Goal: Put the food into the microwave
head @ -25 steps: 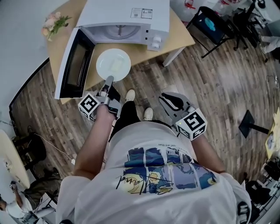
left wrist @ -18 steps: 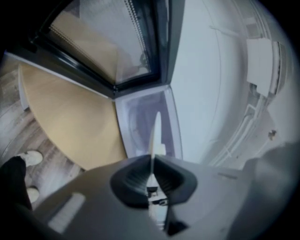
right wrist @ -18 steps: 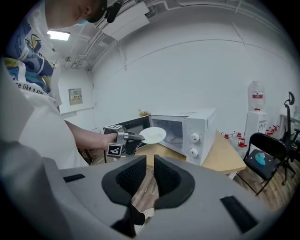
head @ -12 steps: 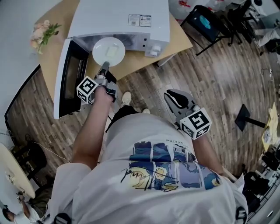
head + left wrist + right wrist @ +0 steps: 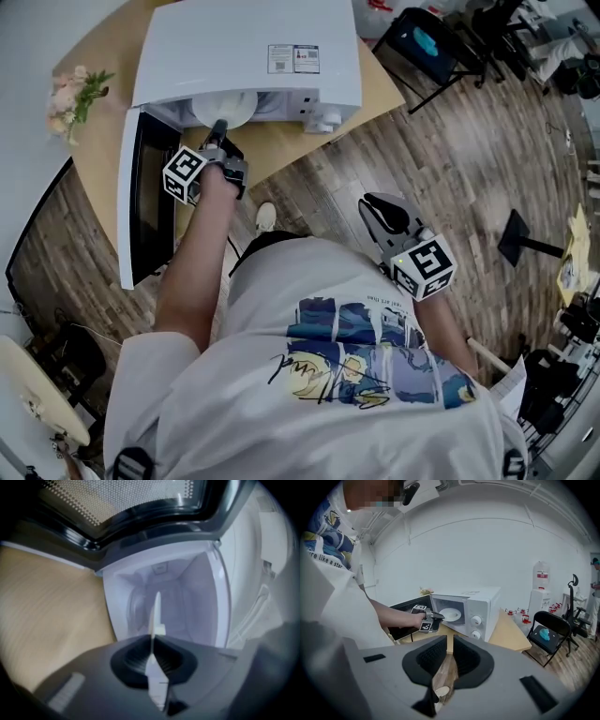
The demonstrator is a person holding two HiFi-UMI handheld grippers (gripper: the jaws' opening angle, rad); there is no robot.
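Forward since a second ago, the plate (image 5: pixel 225 111) has gone half into the open microwave (image 5: pixel 248 47) on the table (image 5: pixel 281 145). It's flat, face up, far rim leading. Left tongs (image 5: pixel 219 129) clamp its near rim; right tongs (image 5: pixel 375 208) hang slightly apart, empty.

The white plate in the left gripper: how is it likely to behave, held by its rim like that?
The plate looks rigid: pinched only at its rim by the left gripper, it shows no bend. With its whole width beyond the jaws, it may tilt in the grip. It looks like ceramic, so knocking the microwave opening could chip it.
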